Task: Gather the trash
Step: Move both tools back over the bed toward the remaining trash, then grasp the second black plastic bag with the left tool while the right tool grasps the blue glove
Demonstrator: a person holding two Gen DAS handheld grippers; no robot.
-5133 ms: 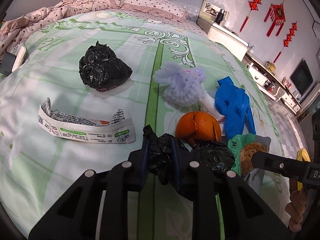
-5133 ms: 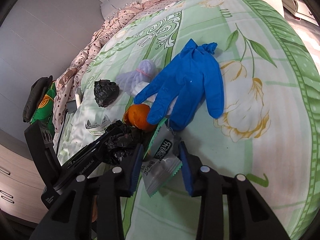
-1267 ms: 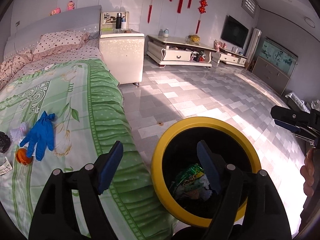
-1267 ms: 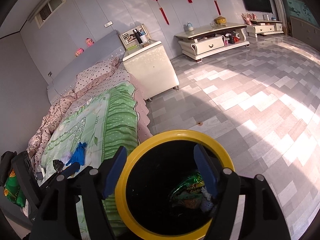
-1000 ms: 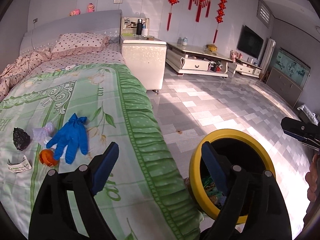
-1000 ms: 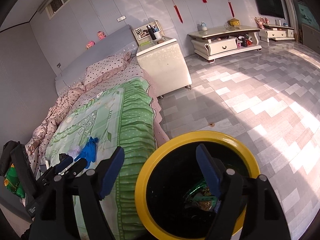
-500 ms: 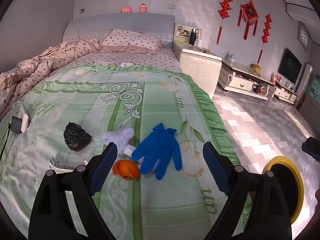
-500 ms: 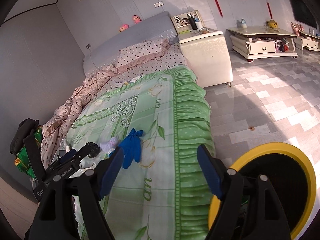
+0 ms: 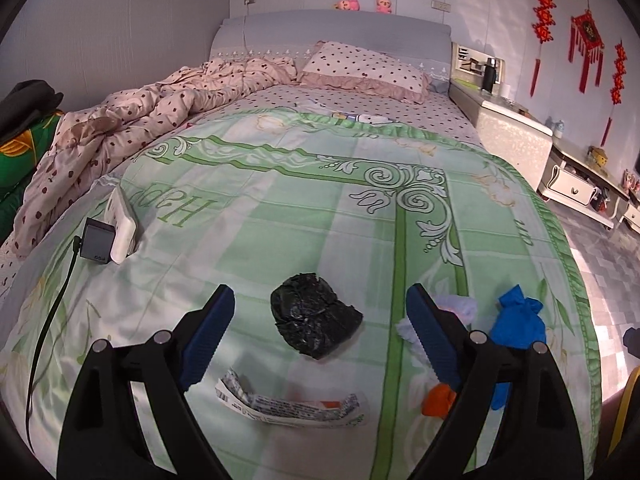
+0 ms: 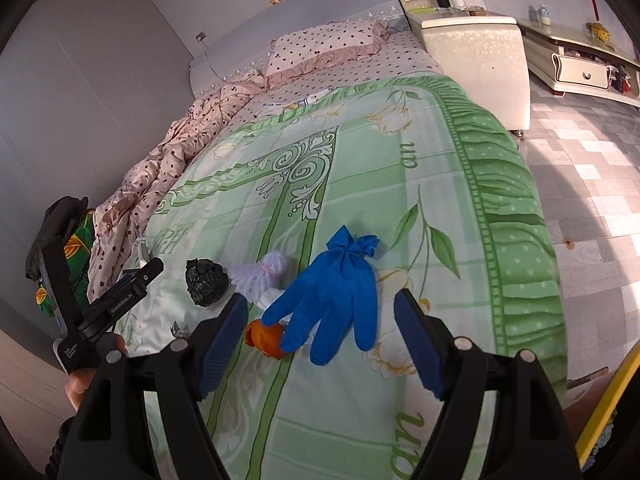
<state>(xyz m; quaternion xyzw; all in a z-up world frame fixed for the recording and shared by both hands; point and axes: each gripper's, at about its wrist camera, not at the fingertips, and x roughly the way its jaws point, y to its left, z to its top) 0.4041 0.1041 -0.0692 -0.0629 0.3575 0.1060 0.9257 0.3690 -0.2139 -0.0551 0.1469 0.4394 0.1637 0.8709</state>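
- Your left gripper [image 9: 320,334] stands wide open above the bed [image 9: 280,216], with nothing between its blue pads [image 9: 208,338].
- Framed between those pads, the crumpled black bag [image 9: 314,326] lies on the green quilt, toward the foot edge of the bed.
- Just nearer the foot edge than the black bag lies the torn white wrapper [image 9: 292,404], flat on the quilt.
- Your right gripper [image 10: 320,334] is also spread wide and empty, its pads clear of everything.
- The blue glove [image 10: 332,304] lies flat between the right gripper's pads in its view, fingers toward the foot edge, near the bed's frilled side edge.
- The orange peel [image 10: 266,338] sits touching the glove's fingertips, on the side away from the frilled edge.
- The white mesh bundle [image 10: 262,276] lies between the black bag and the glove, touching the glove.
- A grey charger block [image 9: 96,244] and a white box [image 9: 124,226] rest at the far side edge of the quilt.
- A yellow bin rim [image 10: 608,404] shows at the bed's foot corner.
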